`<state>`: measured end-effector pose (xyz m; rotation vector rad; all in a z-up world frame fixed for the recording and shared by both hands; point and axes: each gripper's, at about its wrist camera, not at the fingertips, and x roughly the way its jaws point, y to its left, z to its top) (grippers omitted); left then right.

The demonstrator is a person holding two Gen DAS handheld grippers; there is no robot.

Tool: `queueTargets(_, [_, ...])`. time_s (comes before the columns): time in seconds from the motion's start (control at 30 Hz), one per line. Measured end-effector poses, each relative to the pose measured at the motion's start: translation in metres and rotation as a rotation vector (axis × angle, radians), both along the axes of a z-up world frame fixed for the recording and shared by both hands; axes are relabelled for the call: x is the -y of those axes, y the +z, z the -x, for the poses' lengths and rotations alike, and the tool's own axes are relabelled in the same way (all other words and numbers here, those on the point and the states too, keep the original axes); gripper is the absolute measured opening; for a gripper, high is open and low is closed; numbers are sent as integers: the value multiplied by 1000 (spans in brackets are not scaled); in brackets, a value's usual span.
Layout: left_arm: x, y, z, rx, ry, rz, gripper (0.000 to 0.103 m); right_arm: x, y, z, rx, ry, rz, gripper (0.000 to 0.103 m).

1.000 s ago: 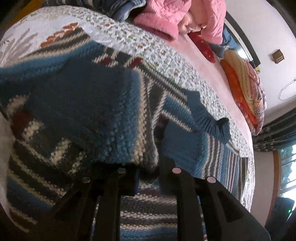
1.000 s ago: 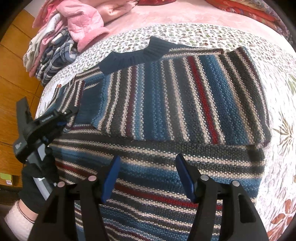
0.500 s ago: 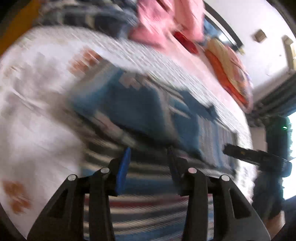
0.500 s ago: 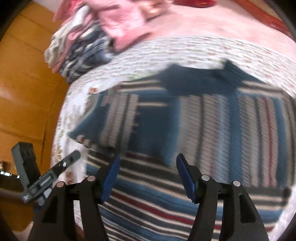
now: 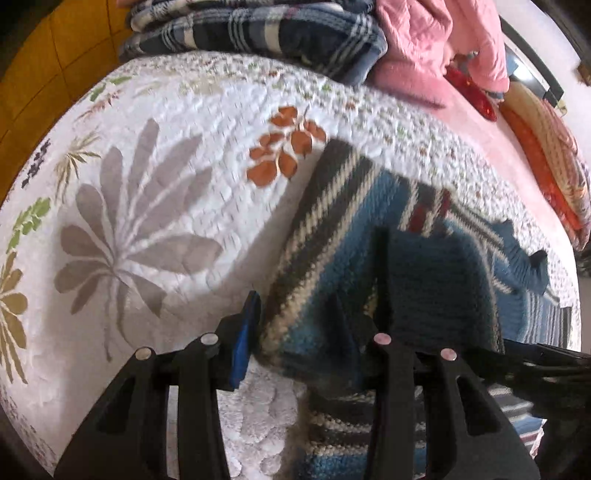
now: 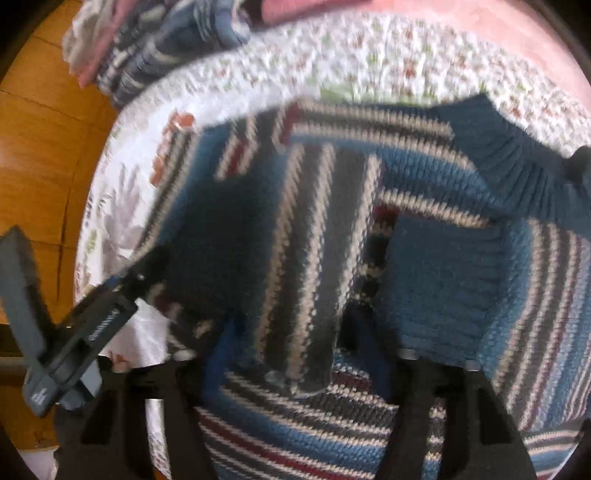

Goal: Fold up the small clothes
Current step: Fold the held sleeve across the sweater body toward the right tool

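Sweater [image 5: 424, 266], striped knit in blue, grey, cream and dark red, lies on the bed's white floral quilt [image 5: 155, 192]. In my left wrist view it fills the centre and right of the frame; in the right wrist view it fills nearly everything.

Left claw [image 5: 295, 332]: fingers apart. The blue-padded finger [image 5: 245, 332] sits at lower centre, just off the sweater's striped edge, over bare quilt. The other finger is over the knit, dark and blurred. The sweater edge lies between the two; I cannot tell whether either pad touches it.

Right claw [image 6: 291, 354]: fingers apart, at lower centre of its frame. A striped fold of sweater, likely a sleeve, sits between them. Contact unclear, frame is motion-blurred. The ribbed blue collar [image 6: 517, 170] shows at upper right of that frame.

The left claw's body shows in the right wrist view at lower left, grey, with small white lettering I cannot read, its tip at the sweater's left edge.

Background, upper part of the left view: plaid folded fabric [image 5: 258, 33], pink clothing [image 5: 424, 44] beside it, orange patterned bedding [image 5: 546, 147] at far right. Wooden floor [image 6: 40, 147] at left of the right view.
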<state>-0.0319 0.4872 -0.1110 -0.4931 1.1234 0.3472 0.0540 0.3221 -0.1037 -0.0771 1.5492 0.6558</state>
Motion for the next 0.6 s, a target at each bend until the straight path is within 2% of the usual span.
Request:
queueTargets(0.07, [-1, -1, 2, 11, -14, 4, 40, 3, -5, 0, -4, -8, -14, 40])
queueTargets(0.1, [-1, -1, 2, 11, -15, 6, 40, 5, -5, -1, -6, -6, -26, 29])
queueTargets(0.13, [-2, -2, 1, 9, -16, 8, 40, 6, -2, -2, -1, -4, -37, 23])
queueTargets(0.23, [0, 5, 3, 21, -11, 16, 39, 17, 18, -2, 40, -1, -84, 20])
queueTargets(0.43, [12, 38, 11, 121, -37, 0, 40, 59, 76, -7, 139, -54, -182, 20])
queueTargets(0.6, [40, 44, 4, 138, -124, -1, 40, 110, 91, -13, 179, -105, -160, 20])
